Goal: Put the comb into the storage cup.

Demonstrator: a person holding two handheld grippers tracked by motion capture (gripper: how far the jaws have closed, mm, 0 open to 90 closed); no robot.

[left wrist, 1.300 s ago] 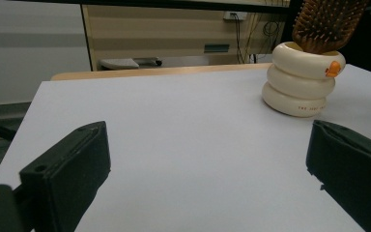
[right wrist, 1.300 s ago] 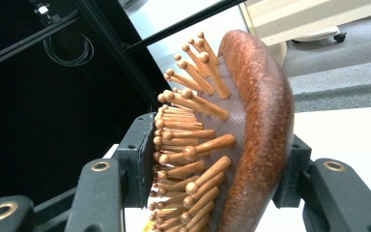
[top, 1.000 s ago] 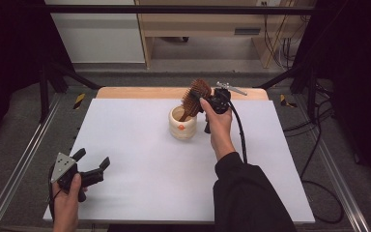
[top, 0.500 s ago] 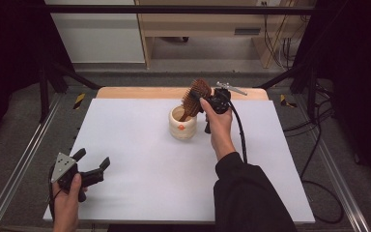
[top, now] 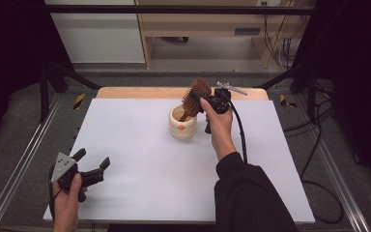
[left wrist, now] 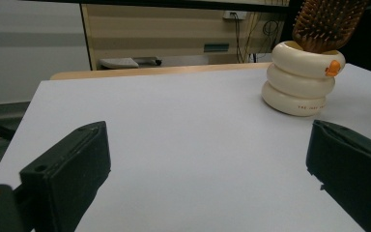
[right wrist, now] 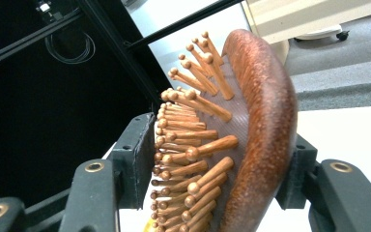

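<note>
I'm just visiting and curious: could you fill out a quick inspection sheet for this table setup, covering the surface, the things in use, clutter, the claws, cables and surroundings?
Surface: white table top, with a wooden strip along its far edge.
Job's things: wooden hairbrush, handle end down in the cream ringed cup; cup stands upright.
Clutter: nothing seen on the table.
Claws: right claw grips the brush head, one jaw against the bristles, one on its back; left claw open, nothing between its jaws, at the near left corner.
Cables: black cable trails from the right claw; more lie on the floor at right.
Surroundings: metal frame rails, grey floor, wooden furniture behind.
</note>
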